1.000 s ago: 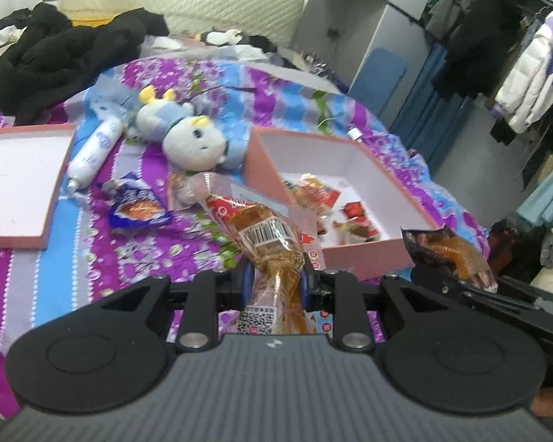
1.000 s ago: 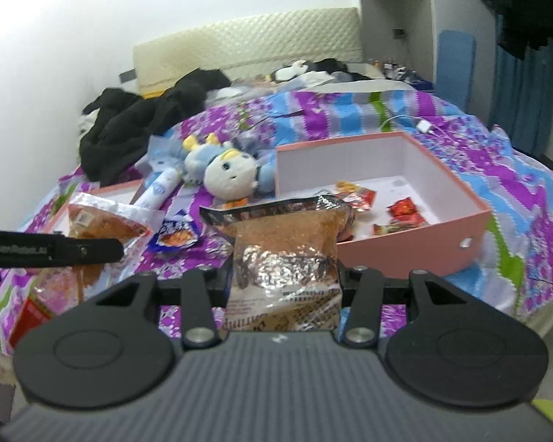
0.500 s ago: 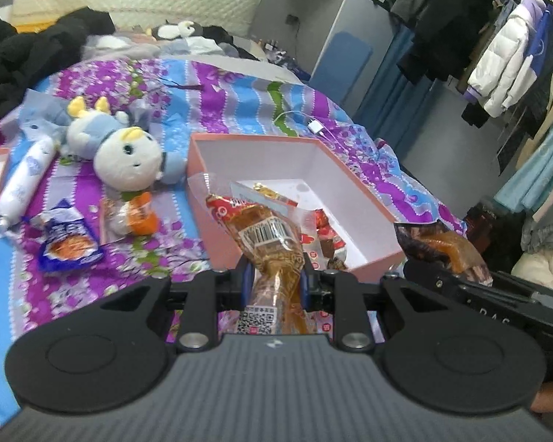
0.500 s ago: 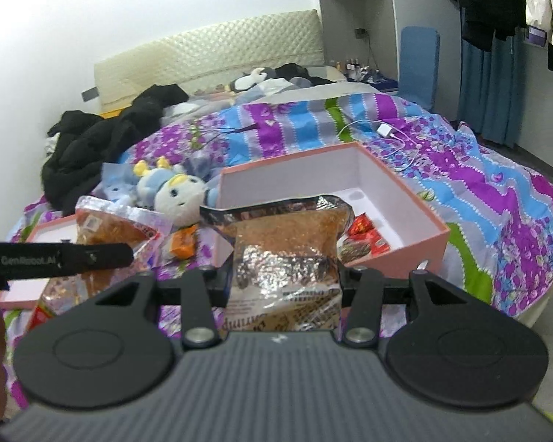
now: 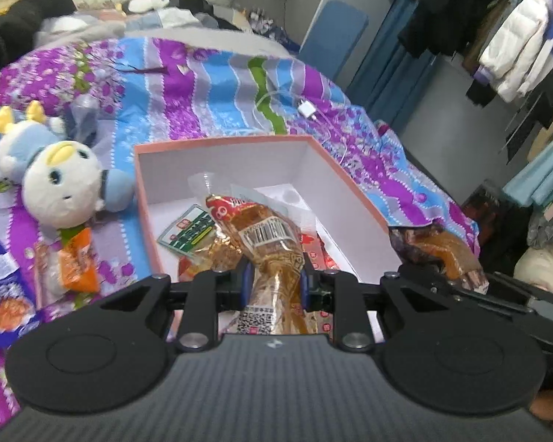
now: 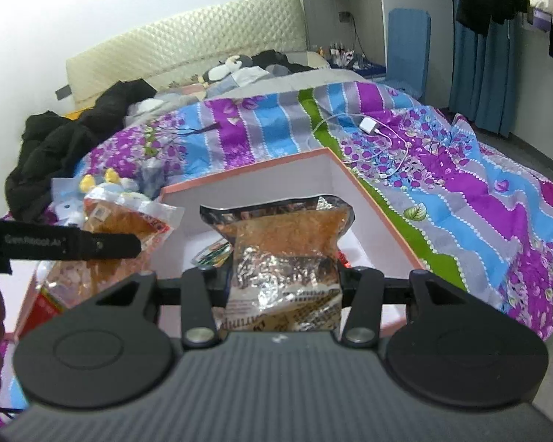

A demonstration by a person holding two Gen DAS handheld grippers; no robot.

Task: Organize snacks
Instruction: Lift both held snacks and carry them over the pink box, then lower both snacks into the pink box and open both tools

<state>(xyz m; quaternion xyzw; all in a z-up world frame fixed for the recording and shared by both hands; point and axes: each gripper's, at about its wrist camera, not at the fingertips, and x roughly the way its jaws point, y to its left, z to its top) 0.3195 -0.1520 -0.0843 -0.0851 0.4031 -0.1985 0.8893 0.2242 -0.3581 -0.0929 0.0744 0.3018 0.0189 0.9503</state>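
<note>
My left gripper [image 5: 272,280] is shut on a clear packet of brown snack [image 5: 269,235] with a barcode, held over the near end of the pink box [image 5: 350,184]. Inside the box lie a green-labelled packet [image 5: 188,232] and red packets [image 5: 313,246]. In the right wrist view my right gripper [image 6: 282,280] is shut on a silver-and-brown snack bag [image 6: 284,250], also in front of the pink box [image 6: 379,213]. The left gripper's finger [image 6: 73,245] and its packet [image 6: 129,221] show at the left there.
A plush toy [image 5: 59,180], an orange packet [image 5: 77,261] and a blue packet [image 5: 3,302] lie on the striped bedspread left of the box. A white charger with cable [image 5: 308,108] lies beyond it. Black clothes [image 6: 73,136] are piled at the bed's far left; coats [image 5: 516,48] hang at right.
Both grippers have moved across the bed toward the pink box with their packets still held. The box now sits closer and more central, and the pink lid has left the left wrist view.
</note>
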